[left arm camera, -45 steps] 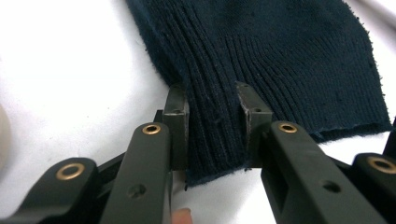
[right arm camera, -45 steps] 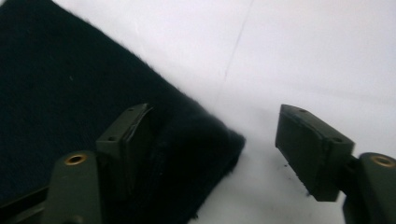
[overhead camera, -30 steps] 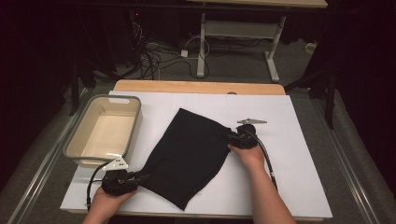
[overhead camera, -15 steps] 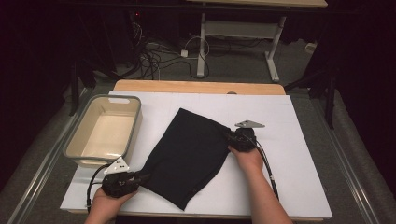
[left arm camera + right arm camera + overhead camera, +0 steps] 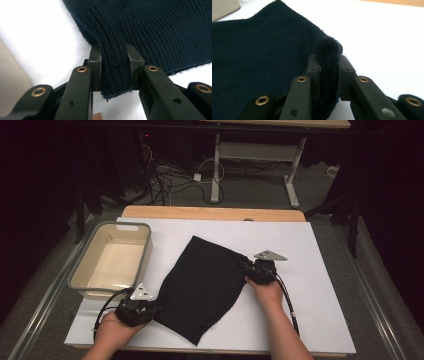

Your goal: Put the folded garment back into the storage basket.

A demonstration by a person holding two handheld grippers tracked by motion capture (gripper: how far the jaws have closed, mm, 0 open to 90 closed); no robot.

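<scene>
While both grippers pinch cloth [image 5: 202, 287] edges — flat.

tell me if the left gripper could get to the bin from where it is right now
Probably not yet: the left gripper is shut on the dark cloth. The bin sits close beside it, nothing between them.

Knitted cloth [image 5: 207, 285]: very dark navy, reading almost black in the high view; vertical ribbing near its hem in the left gripper view [image 5: 150, 32], finer plain knit in the right gripper view [image 5: 257, 57].
Table cover [image 5: 320, 270]: plain white, unpatterned.
Table edge [image 5: 210, 213]: light wood tone along the far side.
Bin [image 5: 80, 280]: cream interior, grey rim.
Left gripper [image 5: 113, 63] and right gripper [image 5: 329, 67]: black jaws with brass-coloured rivets; grey plate on each; black cables.
Floor [image 5: 255, 185]: grey.
</scene>
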